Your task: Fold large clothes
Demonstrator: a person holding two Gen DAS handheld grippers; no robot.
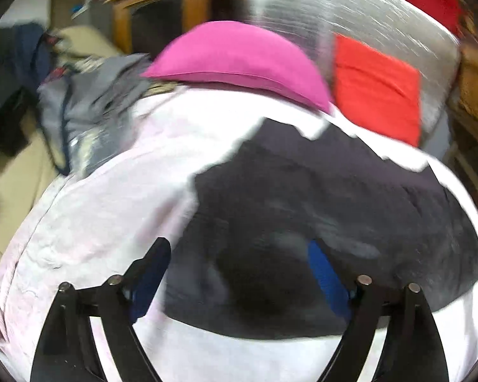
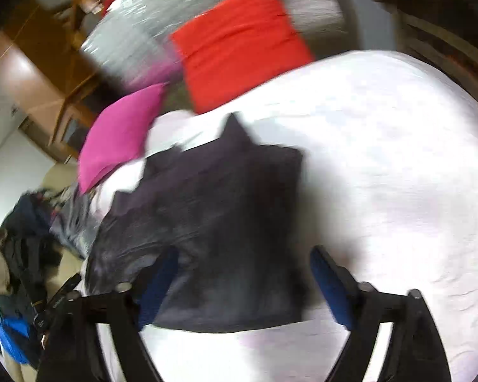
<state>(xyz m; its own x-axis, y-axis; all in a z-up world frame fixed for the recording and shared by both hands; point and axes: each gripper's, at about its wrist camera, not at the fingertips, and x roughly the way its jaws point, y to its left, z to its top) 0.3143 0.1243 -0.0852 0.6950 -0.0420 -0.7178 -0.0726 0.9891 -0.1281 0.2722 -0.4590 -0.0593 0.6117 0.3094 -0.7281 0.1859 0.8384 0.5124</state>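
On white bed [image 1: 105, 191]: 1 dark garment [image 1: 318, 197], 2 cushions, pink [image 1: 239, 57], red [image 1: 376, 89]; both hand-held grippers [image 1: 239, 267] [image 2: 243, 273] spread, empty.

No legible text, label, brand or number anywhere; both views motion-blurred.

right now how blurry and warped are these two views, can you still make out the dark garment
Left wrist view: heavy motion smear, fisheye bending; dark garment readable only as a shape on the white sheet. Right wrist view: similar blur, sheet overexposed, garment edges soft.
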